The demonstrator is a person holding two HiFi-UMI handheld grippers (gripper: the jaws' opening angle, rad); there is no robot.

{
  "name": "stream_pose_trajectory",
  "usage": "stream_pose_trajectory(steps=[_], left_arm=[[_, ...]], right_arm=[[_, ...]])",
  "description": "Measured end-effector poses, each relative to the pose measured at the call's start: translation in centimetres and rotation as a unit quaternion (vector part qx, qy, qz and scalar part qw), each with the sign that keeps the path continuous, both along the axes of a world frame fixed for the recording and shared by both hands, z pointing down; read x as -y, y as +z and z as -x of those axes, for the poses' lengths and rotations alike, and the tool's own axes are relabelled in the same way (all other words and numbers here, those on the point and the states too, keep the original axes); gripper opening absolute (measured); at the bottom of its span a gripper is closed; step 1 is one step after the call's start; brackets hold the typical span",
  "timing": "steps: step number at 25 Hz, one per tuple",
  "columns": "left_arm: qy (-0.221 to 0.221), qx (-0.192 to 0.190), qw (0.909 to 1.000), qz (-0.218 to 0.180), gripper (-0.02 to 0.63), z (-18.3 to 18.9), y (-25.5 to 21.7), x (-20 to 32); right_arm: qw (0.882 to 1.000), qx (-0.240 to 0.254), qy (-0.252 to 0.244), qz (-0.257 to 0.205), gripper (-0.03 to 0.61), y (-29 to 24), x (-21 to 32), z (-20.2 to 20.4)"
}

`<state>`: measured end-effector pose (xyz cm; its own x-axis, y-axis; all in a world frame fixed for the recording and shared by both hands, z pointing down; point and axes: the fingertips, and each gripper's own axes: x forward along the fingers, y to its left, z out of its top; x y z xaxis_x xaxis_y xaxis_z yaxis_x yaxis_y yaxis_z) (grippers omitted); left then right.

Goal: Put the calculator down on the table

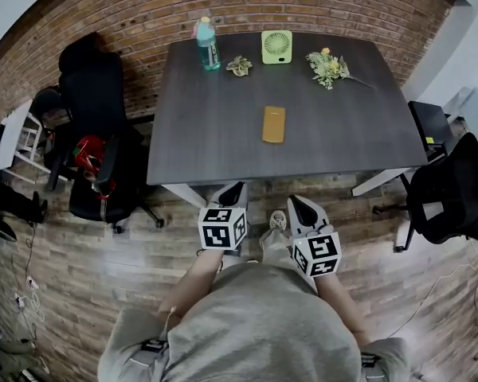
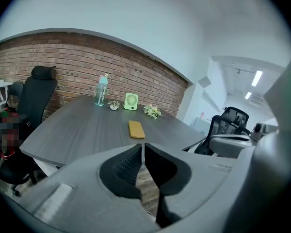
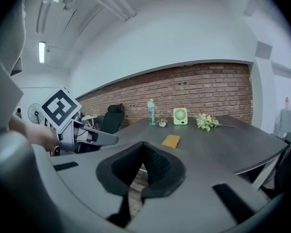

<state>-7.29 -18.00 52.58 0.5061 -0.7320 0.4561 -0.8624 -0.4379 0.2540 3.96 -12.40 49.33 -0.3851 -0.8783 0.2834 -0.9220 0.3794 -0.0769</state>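
A flat yellow calculator [image 1: 273,124] lies on the dark grey table [image 1: 207,134], a little in front of its middle. It also shows in the left gripper view as the calculator [image 2: 136,129] and in the right gripper view as the calculator [image 3: 171,141], in both views well beyond the jaws. My left gripper [image 1: 237,186] and right gripper [image 1: 295,200] hang side by side over the wooden floor, just off the table's near edge. The left gripper [image 2: 143,144] has its jaws shut with nothing between them. The right gripper [image 3: 143,143] also stands shut and empty.
Along the table's far edge stand a teal bottle [image 1: 208,44], a small potted plant [image 1: 240,66], a green desk fan [image 1: 276,46] and a bunch of flowers [image 1: 328,66]. Black office chairs stand left [image 1: 95,134] and right [image 1: 454,189] of the table. A brick wall lies behind.
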Motion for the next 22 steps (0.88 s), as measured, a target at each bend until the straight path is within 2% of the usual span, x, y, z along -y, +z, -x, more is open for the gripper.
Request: stream_pose_trajectory(steps=[10,22], left_arm=[[0.004,-0.015,0.9998,-0.012,0.026,1.7,-1.4,-3.9],[-0.005,-0.024,0.9996,-0.017,0.025,2.8,-1.9,-5.8]], right_arm=[[1.000,0.004,-0.003,-0.014,0.002,-0.5,-3.1,1.6],[1.000,0.007,-0.010,-0.018,0.002,-0.5,-4.4,2.3]])
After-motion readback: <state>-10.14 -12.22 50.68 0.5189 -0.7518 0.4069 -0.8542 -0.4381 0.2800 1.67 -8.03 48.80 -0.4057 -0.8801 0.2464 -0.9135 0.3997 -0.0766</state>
